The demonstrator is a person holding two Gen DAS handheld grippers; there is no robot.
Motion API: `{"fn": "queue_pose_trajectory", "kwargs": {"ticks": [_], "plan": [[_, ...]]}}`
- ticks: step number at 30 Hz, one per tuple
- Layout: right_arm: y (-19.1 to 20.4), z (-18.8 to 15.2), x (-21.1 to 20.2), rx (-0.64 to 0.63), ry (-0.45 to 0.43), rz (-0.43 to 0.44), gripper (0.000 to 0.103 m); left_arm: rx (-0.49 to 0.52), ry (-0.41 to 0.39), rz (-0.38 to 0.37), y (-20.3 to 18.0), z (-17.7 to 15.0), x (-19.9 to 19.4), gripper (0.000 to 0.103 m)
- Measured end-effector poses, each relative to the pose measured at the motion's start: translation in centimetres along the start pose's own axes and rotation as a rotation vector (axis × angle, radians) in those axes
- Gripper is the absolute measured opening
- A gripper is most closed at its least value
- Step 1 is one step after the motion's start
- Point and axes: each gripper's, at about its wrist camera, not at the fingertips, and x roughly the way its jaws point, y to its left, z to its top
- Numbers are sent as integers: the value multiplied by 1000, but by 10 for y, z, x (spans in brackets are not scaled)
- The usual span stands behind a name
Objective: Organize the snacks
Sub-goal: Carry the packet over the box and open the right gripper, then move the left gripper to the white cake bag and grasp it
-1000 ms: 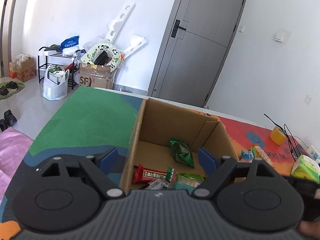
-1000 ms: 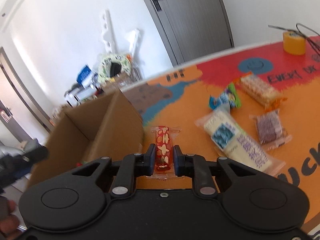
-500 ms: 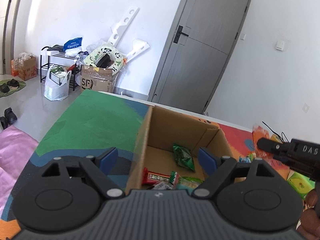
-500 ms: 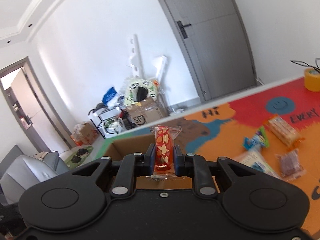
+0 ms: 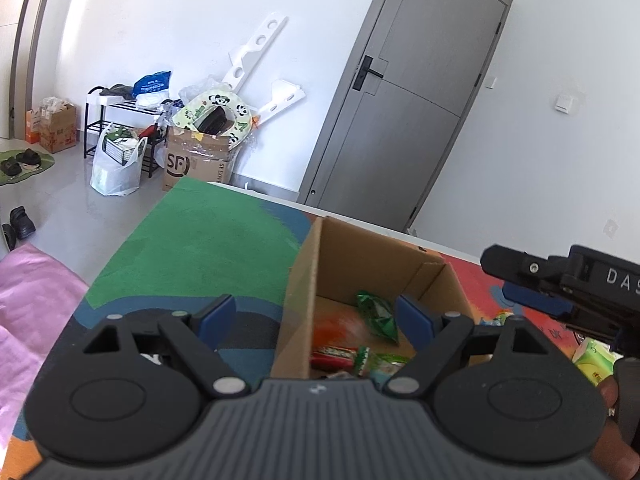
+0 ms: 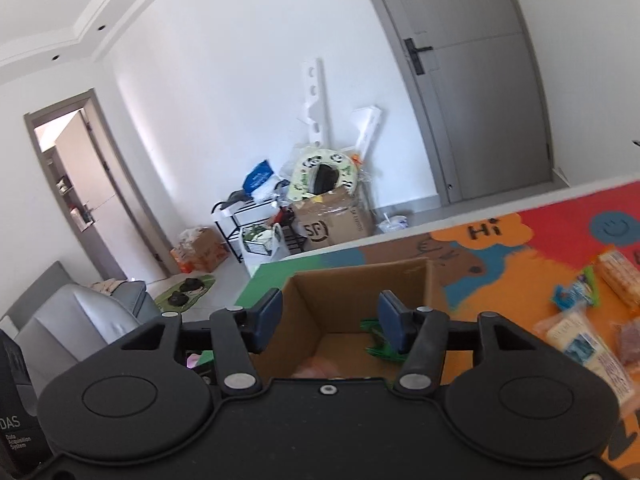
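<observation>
The colourful play mat (image 5: 208,248) covers the tabletop, green beyond the left gripper's (image 5: 316,318) left finger and orange past the right gripper's (image 6: 330,320) right finger. On it stands one open cardboard box (image 5: 362,258), upright with its mouth facing up; in the left wrist view its near left wall runs up between the jaws. Both pairs of jaws stand wide apart with nothing between the blue pads.

Inside the box, between the left gripper's fingers, one green packet (image 5: 376,314) lies with its long axis running away from the jaws, tilted slightly rightward. Beside it to the left an orange-red snack (image 5: 340,328) is a motion-blurred smear; its direction cannot be told. Nearer the jaws a red wrapper (image 5: 332,354) lies crosswise, with green-and-white wrappers just to its right, too crowded to count.

Right of the right gripper's right finger, outside the box, about five loose snacks rest on the mat: a long pale cracker pack (image 6: 588,346) angled away, a blue-green candy (image 6: 576,292), an orange biscuit pack (image 6: 618,280).
</observation>
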Motion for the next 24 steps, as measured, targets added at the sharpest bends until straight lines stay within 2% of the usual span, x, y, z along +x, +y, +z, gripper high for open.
{"fn": "queue_pose_trajectory", "kwargs": {"ticks": [2, 11, 18, 24], "plan": [[-9, 0, -6, 17, -2, -26, 56, 8, 0, -9, -5, 0, 0, 87], [-53, -9, -43, 62, -28, -154, 77, 71, 0, -58, -46, -6, 1, 94], [-83, -12, -75, 96, -61, -220, 95, 122, 6, -115, -83, -16, 2, 97], [-107, -13, -99, 125, -93, -274, 100, 159, 12, -171, -116, -24, 1, 98]]}}
